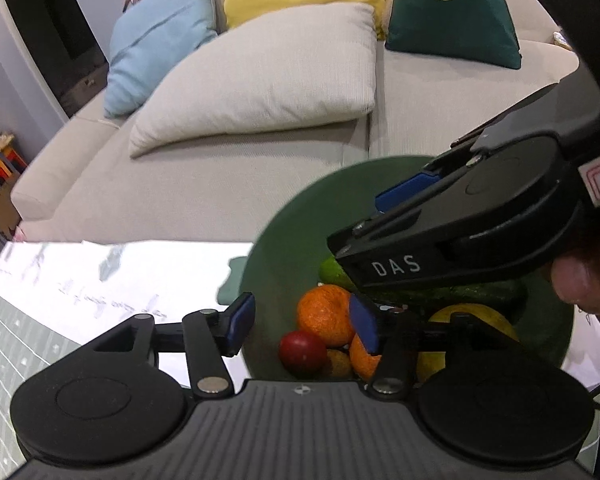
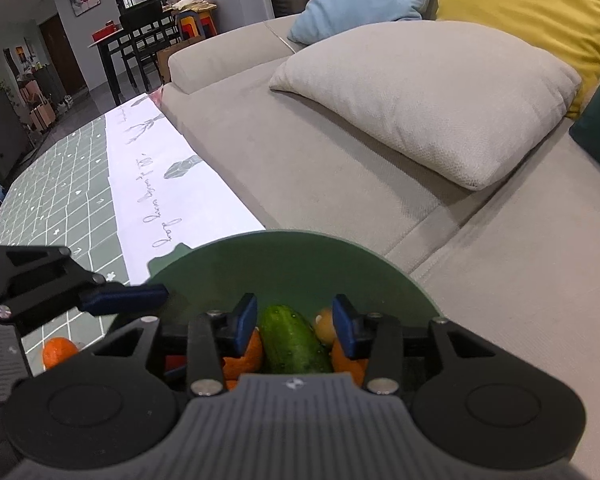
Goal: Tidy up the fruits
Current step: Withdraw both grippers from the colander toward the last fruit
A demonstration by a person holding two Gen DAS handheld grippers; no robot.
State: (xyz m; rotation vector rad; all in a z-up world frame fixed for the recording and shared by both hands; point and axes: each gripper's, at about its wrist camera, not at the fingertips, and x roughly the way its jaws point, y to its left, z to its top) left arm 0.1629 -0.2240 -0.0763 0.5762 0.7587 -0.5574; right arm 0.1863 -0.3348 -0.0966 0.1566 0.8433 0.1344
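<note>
A green bowl (image 1: 284, 240) holds an orange (image 1: 326, 314), a small red fruit (image 1: 302, 350), a second orange (image 1: 362, 356), a yellow fruit (image 1: 476, 320) and a cucumber (image 2: 292, 340). My left gripper (image 1: 303, 326) is open, with one blue pad outside the bowl's rim and the other inside; the orange and the red fruit lie below the gap, untouched. My right gripper (image 2: 296, 326) hangs over the bowl (image 2: 300, 256) with its pads on either side of the cucumber and a small gap at each. Another orange (image 2: 58, 352) lies on the mat outside the bowl.
A beige sofa (image 2: 340, 168) with a grey cushion (image 2: 440, 92) and blue, yellow and dark green cushions runs just behind the bowl. A white printed strip (image 2: 160, 184) lies on the green checked mat (image 2: 60, 208). A thumb (image 1: 572, 280) grips the right tool.
</note>
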